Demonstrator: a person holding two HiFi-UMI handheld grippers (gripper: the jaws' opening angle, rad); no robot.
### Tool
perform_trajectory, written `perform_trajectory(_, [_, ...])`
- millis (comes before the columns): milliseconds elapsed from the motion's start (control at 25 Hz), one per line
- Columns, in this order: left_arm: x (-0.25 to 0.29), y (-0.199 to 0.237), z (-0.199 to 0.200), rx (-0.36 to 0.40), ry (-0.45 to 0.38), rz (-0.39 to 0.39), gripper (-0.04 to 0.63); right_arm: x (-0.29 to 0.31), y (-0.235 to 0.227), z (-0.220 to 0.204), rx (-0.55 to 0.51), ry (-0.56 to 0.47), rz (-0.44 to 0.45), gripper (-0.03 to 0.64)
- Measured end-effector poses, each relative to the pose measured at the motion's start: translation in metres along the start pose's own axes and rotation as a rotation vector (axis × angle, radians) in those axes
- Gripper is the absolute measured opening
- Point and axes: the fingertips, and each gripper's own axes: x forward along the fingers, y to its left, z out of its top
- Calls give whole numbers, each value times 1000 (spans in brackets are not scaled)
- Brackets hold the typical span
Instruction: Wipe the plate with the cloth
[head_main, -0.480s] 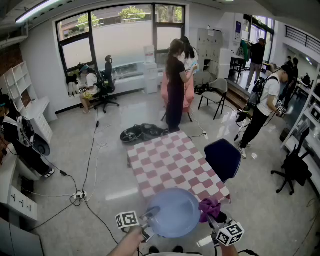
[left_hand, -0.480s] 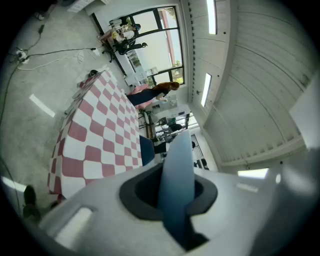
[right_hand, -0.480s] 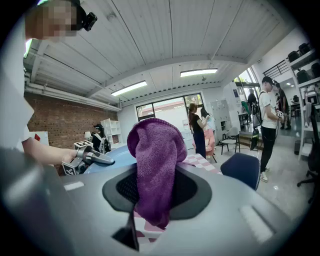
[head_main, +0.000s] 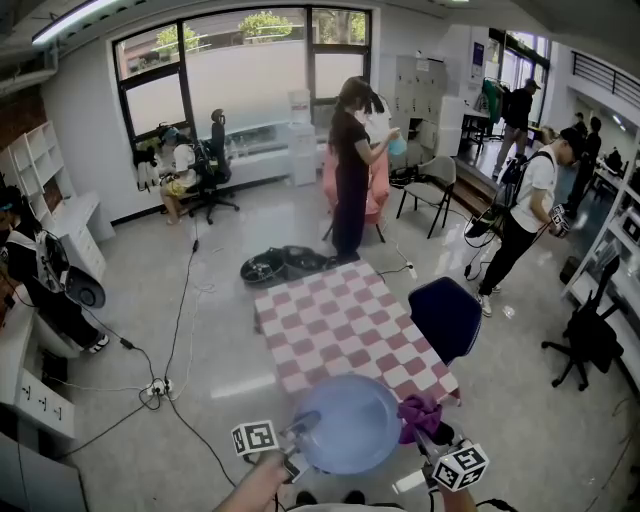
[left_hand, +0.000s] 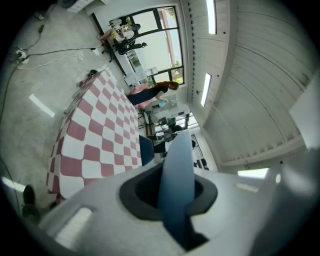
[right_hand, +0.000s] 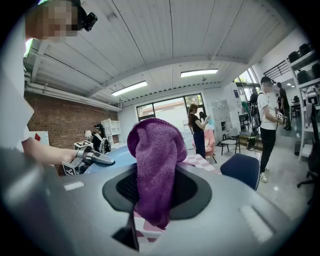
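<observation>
The left hand-held gripper (head_main: 303, 428) is clamping the left rim of the blue plate (head_main: 350, 425), and that thin edge is the only hold on it. The plate is hanging in the air over the near end of the checkered bench (head_main: 335, 315), partly past its edge. A hard push from the cloth would probably be levering the rim out of the jaws and sending the plate to the floor. The right hand-held gripper (head_main: 424, 432) is pinching the bunched purple cloth (head_main: 420, 413) at the plate's right rim; whether the two are touching is unclear. With so little cloth gripped, rubbing may be dragging it loose. Counting: one plate, one cloth, two hand-held grippers, one bench, one dark blue chair (head_main: 446, 316) standing just right of it.
</observation>
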Motion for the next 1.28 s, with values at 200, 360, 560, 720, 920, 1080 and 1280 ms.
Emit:
perform_trajectory(200, [2, 0, -3, 3, -6, 7, 43, -2, -4, -4, 13, 3, 20, 126])
perform_trajectory(360, [5, -1, -9, 3, -13, 18, 43, -6, -11, -4, 19, 1, 27, 127])
perform_trajectory(560, [15, -2, -13, 7, -29, 32, 41, -8, -21, 2, 16, -1, 53, 127])
perform_trajectory(720, [27, -4, -21, -2, -41, 36, 40, -9, -36, 1, 29, 16, 68, 127])
perform_trajectory(920, [39, -5, -29, -3, -54, 48, 40, -9, -54, -1, 34, 26, 97, 127])
perform_trajectory(1080, [44, -2, -29, -15, -77, 55, 40, -4, -64, -1, 33, 41, 119, 127])
perform_trajectory(1280, [46, 5, -18, -17, -79, 79, 40, 9, -67, -1, 25, 63, 149, 127])
